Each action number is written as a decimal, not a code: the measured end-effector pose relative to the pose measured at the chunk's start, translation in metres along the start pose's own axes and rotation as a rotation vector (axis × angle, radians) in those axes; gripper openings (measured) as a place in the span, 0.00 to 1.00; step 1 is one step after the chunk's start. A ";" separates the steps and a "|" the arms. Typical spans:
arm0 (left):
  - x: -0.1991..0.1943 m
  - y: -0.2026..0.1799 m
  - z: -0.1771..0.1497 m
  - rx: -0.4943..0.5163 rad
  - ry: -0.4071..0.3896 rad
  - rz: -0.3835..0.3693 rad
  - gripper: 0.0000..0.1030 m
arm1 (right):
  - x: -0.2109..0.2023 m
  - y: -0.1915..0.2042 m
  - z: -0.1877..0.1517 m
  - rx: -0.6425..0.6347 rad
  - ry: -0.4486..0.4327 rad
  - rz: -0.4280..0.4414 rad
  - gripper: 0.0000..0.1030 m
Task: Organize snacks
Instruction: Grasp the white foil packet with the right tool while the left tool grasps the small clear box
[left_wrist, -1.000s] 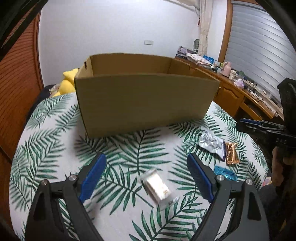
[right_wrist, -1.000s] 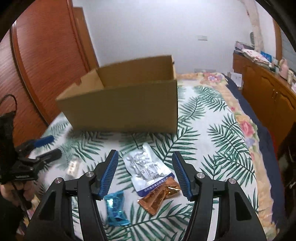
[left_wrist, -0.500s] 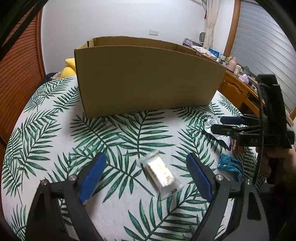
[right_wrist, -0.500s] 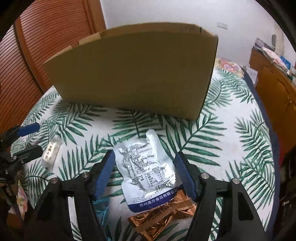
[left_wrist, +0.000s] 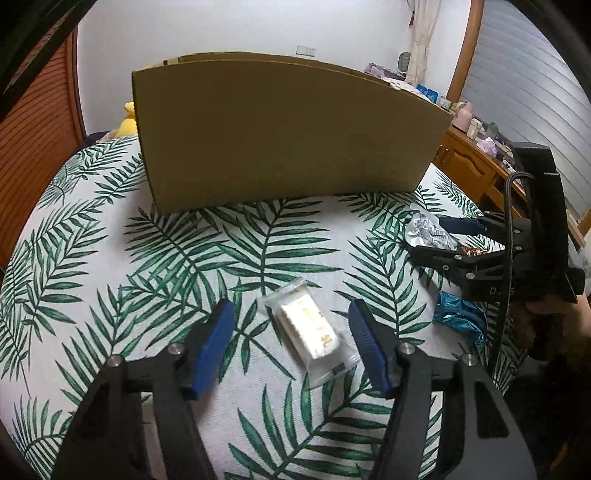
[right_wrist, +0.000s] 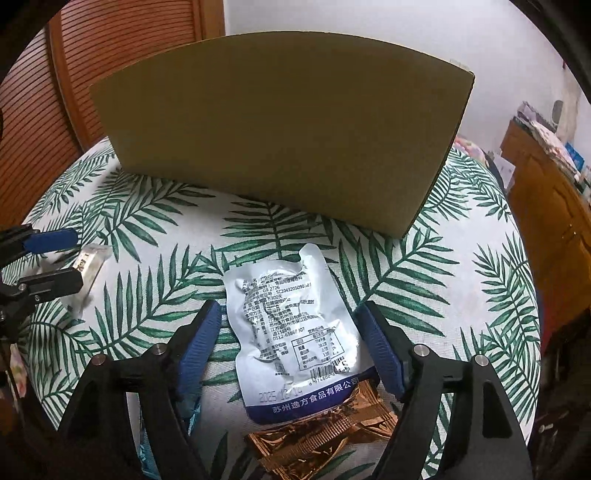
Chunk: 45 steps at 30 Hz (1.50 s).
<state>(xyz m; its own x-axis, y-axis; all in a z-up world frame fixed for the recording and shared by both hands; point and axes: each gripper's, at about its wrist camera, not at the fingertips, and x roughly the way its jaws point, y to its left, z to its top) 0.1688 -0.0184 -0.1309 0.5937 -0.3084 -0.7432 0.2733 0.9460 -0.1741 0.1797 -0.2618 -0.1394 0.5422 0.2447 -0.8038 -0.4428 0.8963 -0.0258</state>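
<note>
A: Where do the grippers stand?

B: The left gripper (left_wrist: 291, 341) is spread wide over the leaf-print cloth (left_wrist: 110, 258), its blue pads on either side of a clear-wrapped white snack (left_wrist: 308, 330) without touching it. The right gripper (right_wrist: 290, 343) is likewise open, its pads flanking a silver pouch (right_wrist: 291, 332).

A: And the other snacks?

B: The pouch's lower edge lies over a copper wrapper (right_wrist: 325, 439). A blue wrapper (left_wrist: 460, 319) lies just beside the right gripper, partly hidden behind its left finger in the right wrist view.

A: The box?

B: A cardboard box (left_wrist: 288, 136) stands upright on the cloth beyond all the snacks, well apart from the white one and nearer the pouch. Its inside cannot be seen.
</note>
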 end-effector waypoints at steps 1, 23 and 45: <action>0.001 -0.001 0.000 -0.003 0.007 -0.003 0.60 | 0.000 0.000 0.000 0.002 0.001 0.000 0.77; 0.009 -0.015 0.000 0.038 0.037 0.011 0.20 | -0.005 0.018 -0.005 -0.012 0.007 0.019 0.60; -0.032 -0.011 -0.002 0.011 -0.091 0.004 0.20 | -0.038 0.013 -0.003 0.071 -0.108 0.049 0.59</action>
<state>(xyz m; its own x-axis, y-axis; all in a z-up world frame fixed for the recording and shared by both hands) 0.1454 -0.0185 -0.1059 0.6611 -0.3125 -0.6821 0.2789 0.9464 -0.1632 0.1508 -0.2607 -0.1109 0.5962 0.3240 -0.7346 -0.4215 0.9050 0.0570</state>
